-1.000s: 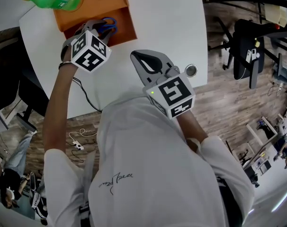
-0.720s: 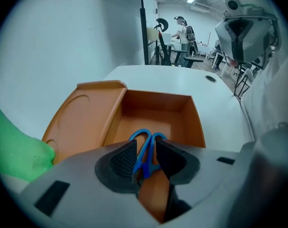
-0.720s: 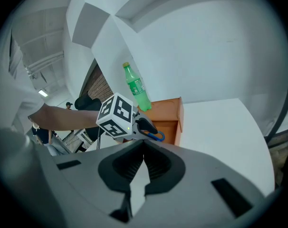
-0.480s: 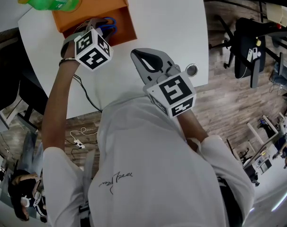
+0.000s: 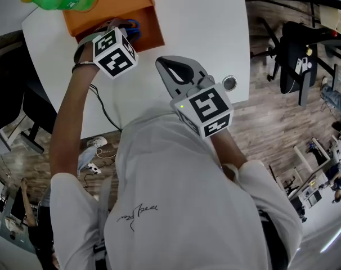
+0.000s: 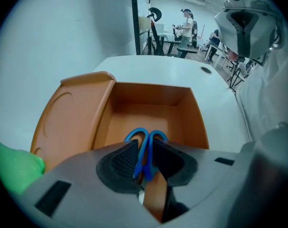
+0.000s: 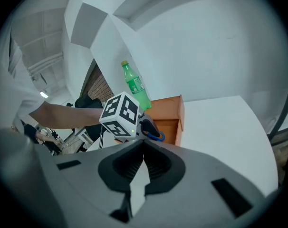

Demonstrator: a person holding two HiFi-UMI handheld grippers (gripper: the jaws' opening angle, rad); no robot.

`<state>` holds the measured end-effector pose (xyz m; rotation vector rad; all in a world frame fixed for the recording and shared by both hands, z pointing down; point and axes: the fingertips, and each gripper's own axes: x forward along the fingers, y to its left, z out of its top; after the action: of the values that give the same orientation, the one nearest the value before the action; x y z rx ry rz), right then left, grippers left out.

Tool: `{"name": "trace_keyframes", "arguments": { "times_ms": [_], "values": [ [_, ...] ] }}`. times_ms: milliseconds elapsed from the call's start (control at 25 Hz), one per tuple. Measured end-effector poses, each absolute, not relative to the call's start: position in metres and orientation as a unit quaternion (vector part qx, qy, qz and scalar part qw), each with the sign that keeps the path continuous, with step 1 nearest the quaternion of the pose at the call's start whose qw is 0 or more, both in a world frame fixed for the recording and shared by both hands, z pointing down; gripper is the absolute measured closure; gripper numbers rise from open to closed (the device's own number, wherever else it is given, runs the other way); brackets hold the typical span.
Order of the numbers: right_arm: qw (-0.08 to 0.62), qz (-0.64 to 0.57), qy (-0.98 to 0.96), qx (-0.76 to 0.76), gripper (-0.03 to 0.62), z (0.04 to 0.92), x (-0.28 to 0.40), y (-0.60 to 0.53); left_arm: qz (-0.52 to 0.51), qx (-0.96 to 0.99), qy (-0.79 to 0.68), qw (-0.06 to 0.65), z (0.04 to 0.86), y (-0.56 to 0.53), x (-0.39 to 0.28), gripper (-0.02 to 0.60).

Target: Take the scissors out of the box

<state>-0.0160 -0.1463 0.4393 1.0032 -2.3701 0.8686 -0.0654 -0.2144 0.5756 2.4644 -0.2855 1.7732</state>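
The left hand-held gripper (image 6: 145, 141), jaws just closing, clamps the blue scissors (image 6: 142, 158) inside the box (image 6: 148, 94). The right hand-held gripper (image 7: 143, 141) is closed and empty.

Cannot see the blades of the scissors (image 6: 143, 137), hidden behind the left claw (image 6: 144, 152), jaws just closing onto the blue handles. Can make out only part of the green bottle (image 6: 11, 167), cropped at the left edge.
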Motion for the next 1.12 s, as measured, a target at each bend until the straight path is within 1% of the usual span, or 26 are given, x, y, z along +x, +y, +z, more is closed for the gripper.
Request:
{"name": "trace_keyframes", "arguments": {
  "times_ms": [160,360,480,920,1120],
  "values": [
    [0.209,0.313,-0.855,0.356,0.585,0.439,-0.021,-0.145,0.581,0.807,-0.088,0.059,0.576,-0.215,-0.066,0.488],
    [0.211,0.313,-0.855,0.355,0.585,0.441,-0.023,-0.143,0.600,0.795,-0.084,0.015,0.576,-0.212,-0.065,0.495],
    [0.213,0.314,-0.855,0.355,0.585,0.441,-0.022,-0.143,0.610,0.789,-0.079,0.004,0.577,-0.211,-0.064,0.495],
    [0.214,0.313,-0.848,0.369,0.585,0.439,-0.008,-0.146,0.584,0.806,-0.083,0.044,0.573,-0.206,-0.067,0.497],
    [0.216,0.313,-0.848,0.370,0.585,0.440,-0.007,-0.147,0.568,0.817,-0.097,0.035,0.561,-0.200,-0.063,0.497]
  ]
}}
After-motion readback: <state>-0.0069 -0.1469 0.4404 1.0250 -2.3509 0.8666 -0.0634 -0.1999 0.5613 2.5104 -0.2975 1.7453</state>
